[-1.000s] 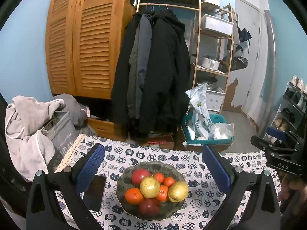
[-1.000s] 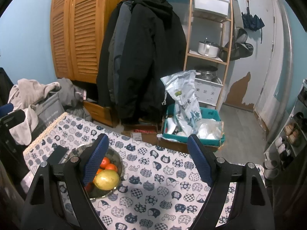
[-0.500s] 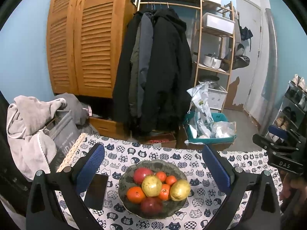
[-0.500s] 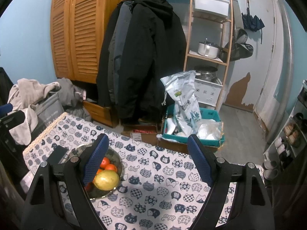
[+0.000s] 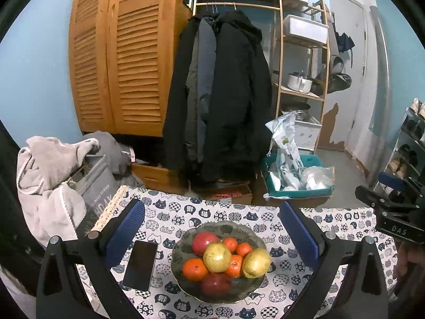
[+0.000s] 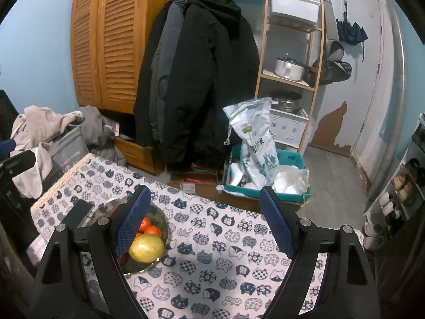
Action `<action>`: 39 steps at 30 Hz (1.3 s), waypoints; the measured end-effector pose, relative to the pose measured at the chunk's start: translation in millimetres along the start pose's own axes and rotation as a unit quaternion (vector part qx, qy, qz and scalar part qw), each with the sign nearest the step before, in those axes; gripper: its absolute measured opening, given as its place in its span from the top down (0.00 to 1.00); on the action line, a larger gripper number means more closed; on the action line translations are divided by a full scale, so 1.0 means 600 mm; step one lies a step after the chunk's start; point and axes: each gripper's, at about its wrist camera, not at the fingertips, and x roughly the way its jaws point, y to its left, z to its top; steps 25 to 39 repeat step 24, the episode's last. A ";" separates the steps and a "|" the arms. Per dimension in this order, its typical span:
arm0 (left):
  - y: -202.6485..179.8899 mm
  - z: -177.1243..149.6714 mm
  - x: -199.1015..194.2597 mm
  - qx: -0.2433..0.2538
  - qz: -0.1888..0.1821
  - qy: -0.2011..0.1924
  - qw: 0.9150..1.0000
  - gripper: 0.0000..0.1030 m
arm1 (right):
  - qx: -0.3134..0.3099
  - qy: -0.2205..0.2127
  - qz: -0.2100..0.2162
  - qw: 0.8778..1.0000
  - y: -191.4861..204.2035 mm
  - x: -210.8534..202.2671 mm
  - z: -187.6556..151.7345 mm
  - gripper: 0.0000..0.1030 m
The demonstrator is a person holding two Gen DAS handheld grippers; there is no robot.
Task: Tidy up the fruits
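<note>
A glass bowl point(image 5: 252, 288) on the cat-print tablecloth point(image 5: 287, 295) holds two yellow pears point(image 5: 217, 256), two red apples point(image 5: 204, 242) and several oranges point(image 5: 195, 269). My left gripper point(image 5: 212, 219) hovers open just before the bowl, its blue pads wide on either side with nothing between them. In the right wrist view the bowl point(image 6: 162, 255) sits at the lower left, partly behind the left finger, with a pear point(image 6: 146, 247) showing. My right gripper point(image 6: 203, 210) stands open over bare tablecloth point(image 6: 225, 252), to the right of the bowl.
A black phone point(image 5: 140, 264) lies flat left of the bowl. Beyond the table's far edge hang dark coats point(image 5: 220, 101), with a teal bin of bags point(image 5: 297, 178), a laundry basket of clothes point(image 5: 66, 175) and a wooden shelf rack point(image 5: 302, 61).
The left wrist view has tilted slightly, so the bowl sits a little lower in frame. Both grippers stay open and in place.
</note>
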 end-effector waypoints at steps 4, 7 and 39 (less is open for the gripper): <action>0.001 0.001 -0.001 -0.004 0.001 -0.002 1.000 0.01 | -0.001 0.000 -0.001 1.000 0.000 0.000 0.000 0.20; 0.003 0.002 0.000 -0.008 0.001 -0.002 1.000 0.01 | 0.000 0.000 -0.001 1.000 0.000 -0.001 0.000 0.20; 0.004 0.004 0.003 -0.015 -0.004 0.001 1.000 0.01 | -0.001 0.001 0.000 1.000 -0.001 -0.001 0.001 0.20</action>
